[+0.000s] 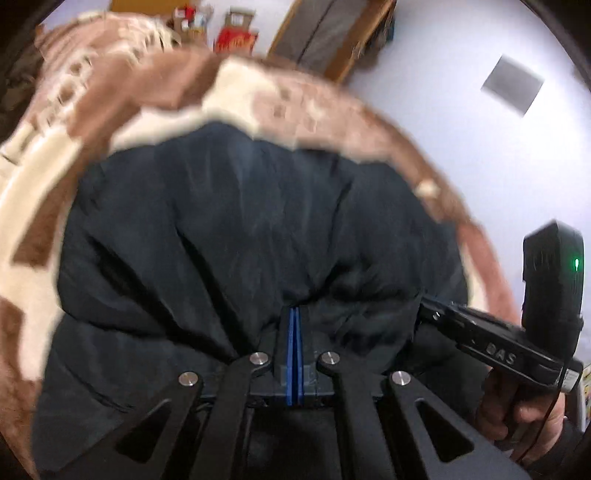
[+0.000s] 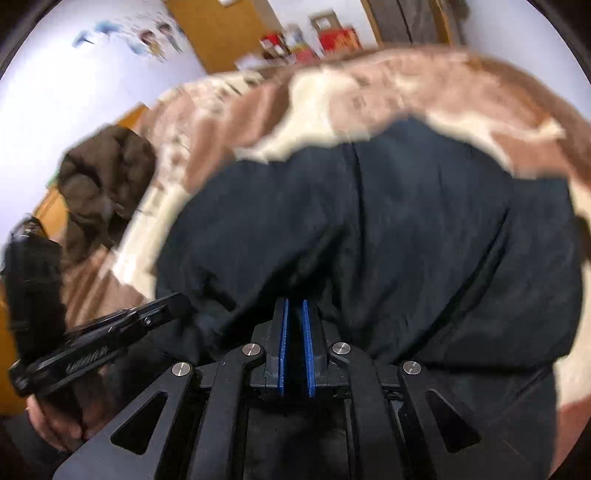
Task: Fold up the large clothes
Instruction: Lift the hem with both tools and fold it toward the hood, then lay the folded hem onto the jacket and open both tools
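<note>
A large black padded jacket (image 1: 240, 229) lies on a brown and cream blanket (image 1: 66, 122) on a bed. My left gripper (image 1: 294, 314) is shut on the jacket's near edge, its blue pads pressed together with cloth bunched around them. My right gripper (image 2: 294, 306) is shut on the jacket (image 2: 388, 229) too, with a fold of black cloth between its blue pads. Each gripper shows in the other's view: the right one at the right edge (image 1: 424, 306), the left one at the lower left (image 2: 181, 299). Both views are blurred.
A brown garment (image 2: 107, 177) lies heaped on the blanket (image 2: 369, 88) at the left. Red boxes (image 2: 340, 38) and wooden furniture (image 2: 221, 33) stand behind the bed by a pale wall. A wooden door frame (image 1: 332, 37) is at the back.
</note>
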`<state>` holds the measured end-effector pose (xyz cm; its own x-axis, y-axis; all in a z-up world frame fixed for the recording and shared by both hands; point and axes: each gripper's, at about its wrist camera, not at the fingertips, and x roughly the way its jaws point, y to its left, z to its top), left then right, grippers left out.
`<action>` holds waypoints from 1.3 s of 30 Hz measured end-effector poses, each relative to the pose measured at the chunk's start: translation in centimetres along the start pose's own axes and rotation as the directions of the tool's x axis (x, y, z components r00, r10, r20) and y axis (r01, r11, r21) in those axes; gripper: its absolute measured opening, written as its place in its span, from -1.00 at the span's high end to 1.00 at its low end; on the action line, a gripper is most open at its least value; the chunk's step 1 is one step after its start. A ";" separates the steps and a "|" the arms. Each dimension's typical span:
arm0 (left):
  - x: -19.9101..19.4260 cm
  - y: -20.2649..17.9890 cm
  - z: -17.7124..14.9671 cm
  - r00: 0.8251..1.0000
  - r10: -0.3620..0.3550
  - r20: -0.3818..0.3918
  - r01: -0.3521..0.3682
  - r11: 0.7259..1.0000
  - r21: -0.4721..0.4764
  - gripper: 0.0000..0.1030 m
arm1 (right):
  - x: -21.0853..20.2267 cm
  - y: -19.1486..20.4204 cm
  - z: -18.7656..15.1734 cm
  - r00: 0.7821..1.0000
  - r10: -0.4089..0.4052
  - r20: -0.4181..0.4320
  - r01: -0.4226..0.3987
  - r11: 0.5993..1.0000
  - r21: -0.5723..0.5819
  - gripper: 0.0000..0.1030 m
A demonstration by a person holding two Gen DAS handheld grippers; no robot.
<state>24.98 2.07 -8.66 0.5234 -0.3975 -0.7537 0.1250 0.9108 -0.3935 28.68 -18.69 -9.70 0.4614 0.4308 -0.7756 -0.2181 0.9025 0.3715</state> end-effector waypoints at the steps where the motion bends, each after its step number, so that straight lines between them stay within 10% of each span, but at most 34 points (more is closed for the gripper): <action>1: 1.4 0.5 -0.2 0.999 0.019 -0.031 -0.020 1.000 -0.009 0.98 | 1.2 -1.2 -0.3 1.000 0.003 -0.025 -0.002 0.999 0.041 0.87; 17: 4.9 0.1 -0.2 0.991 0.126 -0.048 -0.125 0.992 0.013 0.98 | 1.5 -2.2 -0.9 1.000 0.007 -0.007 -0.007 0.997 0.082 1.00; 27: -3.0 -1.5 3.1 0.989 0.096 0.110 -0.104 0.992 0.069 0.97 | -7.1 -0.9 4.5 0.965 0.008 0.263 -0.011 1.000 0.009 0.94; 32: -0.4 2.6 6.6 0.954 0.264 0.146 -0.268 0.963 0.012 0.96 | -2.9 -7.4 6.0 0.965 -0.166 0.202 0.133 0.977 0.166 0.94; 39: 2.0 6.2 5.3 0.977 0.191 0.098 -0.182 0.979 -0.091 0.96 | -2.4 -9.2 4.5 0.971 -0.167 0.169 0.135 0.973 0.185 0.95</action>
<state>31.25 7.54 -9.84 0.6174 -0.2034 -0.7599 -0.0497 0.9540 -0.2957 33.49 -28.00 -8.95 0.6299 0.2673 -0.7292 0.0091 0.9363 0.3511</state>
